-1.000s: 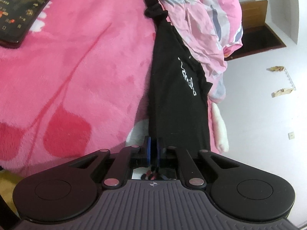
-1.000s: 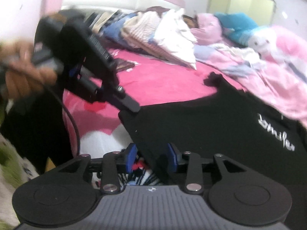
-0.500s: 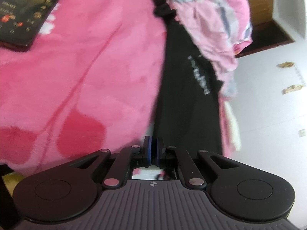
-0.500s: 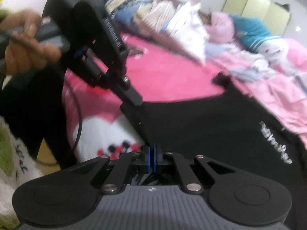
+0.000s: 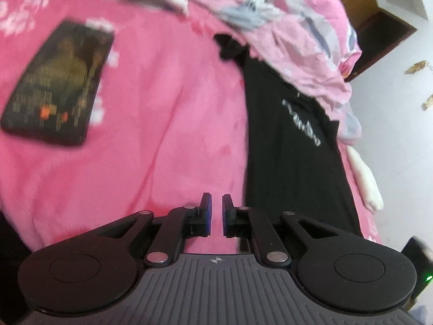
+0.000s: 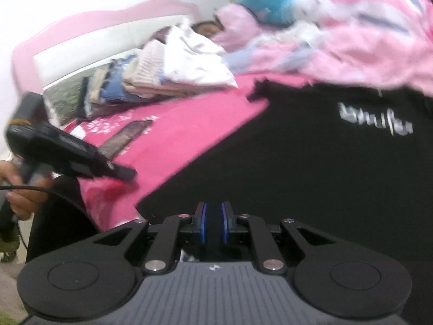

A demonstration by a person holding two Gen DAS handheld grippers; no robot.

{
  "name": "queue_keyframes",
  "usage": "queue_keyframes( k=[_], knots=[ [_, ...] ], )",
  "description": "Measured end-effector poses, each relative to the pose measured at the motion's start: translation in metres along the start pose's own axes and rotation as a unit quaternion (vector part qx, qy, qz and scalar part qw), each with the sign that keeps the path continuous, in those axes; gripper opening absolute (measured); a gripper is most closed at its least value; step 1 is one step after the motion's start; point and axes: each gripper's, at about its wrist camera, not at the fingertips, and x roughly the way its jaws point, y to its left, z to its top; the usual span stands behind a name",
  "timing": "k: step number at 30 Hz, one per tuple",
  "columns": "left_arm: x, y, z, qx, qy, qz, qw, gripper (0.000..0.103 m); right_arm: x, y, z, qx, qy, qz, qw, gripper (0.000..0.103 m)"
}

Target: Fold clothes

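Only right wrist view shows folded clothes stack (image 6: 173,73) behind black shirt (image 6: 311,168).

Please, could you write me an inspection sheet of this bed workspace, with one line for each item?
Surface: pink fleece blanket, on a bed.
Job's things: black T-shirt with white lettering, spread flat beside a crumpled pink floral quilt.
Clutter: dark flat rectangular device with lit screen; stack of folded clothes by the headboard.
Grippers: left tongs slightly apart, empty, over the blanket; right tongs opening over the T-shirt, pads not pinching it.
Cables: thin black cable near the hand that holds the left tongs.
Surroundings: white floor with scraps; brown wooden cabinet.
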Motion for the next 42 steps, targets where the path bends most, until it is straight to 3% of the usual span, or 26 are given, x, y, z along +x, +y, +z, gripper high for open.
queue_keyframes(
  k=[5, 10, 14, 20, 23, 25, 28, 30, 33, 37, 40, 41, 42],
  knots=[
    [0.027, -0.036, 0.009, 0.050, -0.003, -0.026, 0.9984, 0.006, -0.014, 0.005, -0.026, 0.025, 0.007, 0.031, 0.999, 0.012],
    [0.066, -0.068, -0.004, 0.134, 0.052, -0.032, 0.9891, 0.006, -0.056, -0.034, -0.015, 0.095, -0.060, -0.027, 0.993, 0.013],
    [0.078, -0.079, -0.017, 0.171, 0.069, -0.011, 0.9828, 0.006, -0.058, -0.067, -0.031, 0.158, -0.051, -0.071, 0.984, 0.013],
    [0.078, -0.083, -0.017, 0.188, 0.066, -0.005, 0.9799, 0.007, -0.080, -0.066, -0.066, 0.205, -0.006, 0.017, 0.979, 0.013],
    [0.081, -0.085, -0.018, 0.199, 0.066, -0.001, 0.9777, 0.010, -0.116, -0.103, -0.053, 0.222, -0.056, -0.036, 0.973, 0.013],
    [0.082, -0.086, -0.019, 0.201, 0.064, 0.000, 0.9774, 0.011, -0.144, -0.143, -0.039, 0.251, -0.104, -0.084, 0.959, 0.013],
    [0.084, -0.083, -0.019, 0.194, 0.061, -0.002, 0.9791, 0.011, -0.169, -0.208, -0.015, 0.281, -0.141, -0.167, 0.934, 0.017],
    [0.085, -0.080, -0.018, 0.183, 0.061, -0.006, 0.9812, 0.011, -0.169, -0.253, -0.002, 0.304, -0.130, -0.201, 0.922, 0.037],
    [0.085, -0.074, -0.016, 0.166, 0.062, -0.015, 0.9840, 0.012, -0.150, -0.305, 0.014, 0.318, -0.098, -0.210, 0.919, 0.040],
    [0.087, -0.068, -0.014, 0.145, 0.062, -0.025, 0.9872, 0.012, -0.119, -0.343, 0.021, 0.330, -0.058, -0.217, 0.917, 0.040],
    [0.090, -0.067, -0.013, 0.138, 0.062, -0.028, 0.9882, 0.012, -0.111, -0.346, 0.017, 0.328, -0.054, -0.211, 0.919, 0.027],
    [0.091, -0.067, -0.012, 0.136, 0.062, -0.029, 0.9884, 0.013, -0.109, -0.344, 0.017, 0.321, -0.055, -0.212, 0.921, 0.002],
    [0.091, -0.066, -0.012, 0.134, 0.063, -0.030, 0.9886, 0.013, -0.108, -0.343, 0.018, 0.316, -0.057, -0.212, 0.923, 0.000]
  ],
)
